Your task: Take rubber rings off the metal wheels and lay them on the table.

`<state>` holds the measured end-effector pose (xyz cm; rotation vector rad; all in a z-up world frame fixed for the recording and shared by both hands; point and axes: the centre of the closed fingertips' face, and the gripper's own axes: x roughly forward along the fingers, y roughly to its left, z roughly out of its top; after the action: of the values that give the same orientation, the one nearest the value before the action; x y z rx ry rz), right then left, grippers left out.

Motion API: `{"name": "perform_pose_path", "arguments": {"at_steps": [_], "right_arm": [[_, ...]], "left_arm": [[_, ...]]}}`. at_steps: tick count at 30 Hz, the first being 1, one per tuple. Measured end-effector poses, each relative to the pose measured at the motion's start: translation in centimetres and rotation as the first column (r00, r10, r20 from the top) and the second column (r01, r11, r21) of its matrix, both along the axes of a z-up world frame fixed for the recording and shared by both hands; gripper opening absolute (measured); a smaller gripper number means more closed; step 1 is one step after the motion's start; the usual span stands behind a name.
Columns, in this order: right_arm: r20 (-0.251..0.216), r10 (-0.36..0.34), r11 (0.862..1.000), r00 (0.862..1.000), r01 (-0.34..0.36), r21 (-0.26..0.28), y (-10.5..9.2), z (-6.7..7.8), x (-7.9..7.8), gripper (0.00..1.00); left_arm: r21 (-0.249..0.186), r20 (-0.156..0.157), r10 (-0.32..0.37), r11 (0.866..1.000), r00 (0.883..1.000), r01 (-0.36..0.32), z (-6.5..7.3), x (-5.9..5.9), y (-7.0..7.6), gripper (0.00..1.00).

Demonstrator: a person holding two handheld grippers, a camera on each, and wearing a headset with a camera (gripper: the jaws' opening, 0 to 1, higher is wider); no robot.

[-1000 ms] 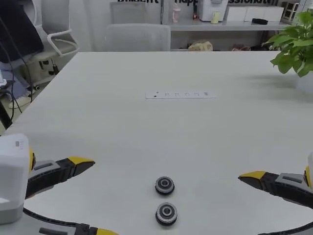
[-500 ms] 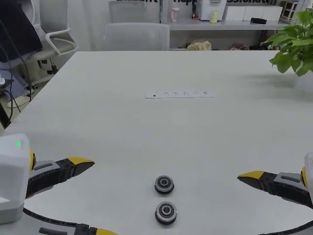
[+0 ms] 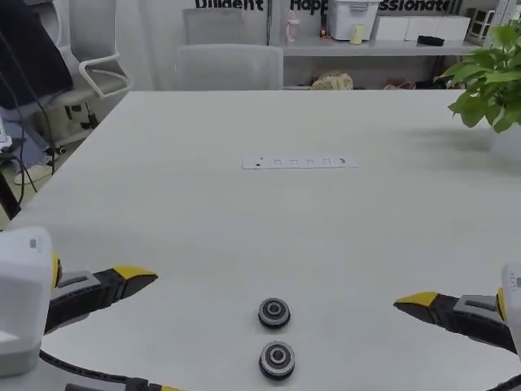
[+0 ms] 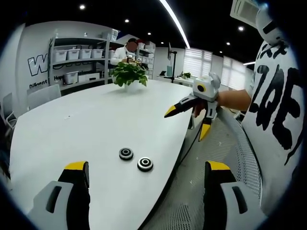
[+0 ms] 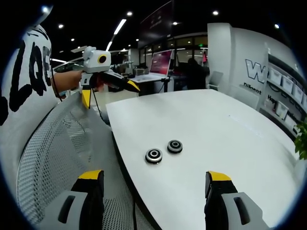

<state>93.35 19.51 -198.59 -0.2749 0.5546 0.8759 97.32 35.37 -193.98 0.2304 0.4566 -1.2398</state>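
Low in the middle of the head view, the upper wheel (image 3: 274,313) and the lower wheel (image 3: 278,359) lie flat and just apart on the matte pale-grey table (image 3: 244,228). Each is a round disc with a dark rubber ring (image 3: 262,314) around a shiny metal hub. The left gripper (image 5: 110,93) and the right gripper (image 4: 185,123) both gape wide, with nothing between their black, yellow-tipped jaws. At the lower left of the head view, the bottom edge cuts off one left jaw. A flat white strip (image 3: 299,162) sits at the centre, its marks too small to read. The wall lettering (image 3: 407,5) along the top edge is cropped; "Happ" and "ssionate" are legible.
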Motion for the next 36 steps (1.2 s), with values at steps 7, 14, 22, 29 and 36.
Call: {"name": "perform_pose_path", "arguments": {"at_steps": [7, 14, 22, 29, 36], "right_arm": [[-0.001, 0.001, 1.000, 1.000, -0.001, -0.002, 0.0, 0.0, -0.1, 0.86], [0.007, 0.011, 1.000, 1.000, -0.010, -0.020, 0.0, -0.1, -0.2, 0.86], [0.039, 0.021, 0.999, 0.999, -0.020, -0.025, 0.1, 0.3, -0.2, 0.84], [0.049, 0.034, 0.999, 0.998, -0.032, -0.031, 0.3, 0.6, -0.2, 0.84], [0.076, 0.031, 0.999, 0.997, -0.033, 0.018, 0.4, 1.9, 0.2, 0.80]], "left_arm": [[0.000, 0.001, 0.001, 1.000, 1.000, -0.001, 0.0, -0.2, 0.1, 0.99], [0.001, -0.004, -0.001, 1.000, 1.000, 0.001, -0.2, -0.6, 0.2, 0.99], [-0.001, -0.001, 0.003, 1.000, 1.000, -0.003, 0.1, -0.4, 0.3, 0.99], [-0.008, 0.014, -0.016, 1.000, 1.000, 0.016, 0.8, -0.4, -0.3, 0.99], [-0.019, 0.012, -0.021, 1.000, 1.000, 0.021, 0.9, -0.1, -0.5, 0.99]]}}
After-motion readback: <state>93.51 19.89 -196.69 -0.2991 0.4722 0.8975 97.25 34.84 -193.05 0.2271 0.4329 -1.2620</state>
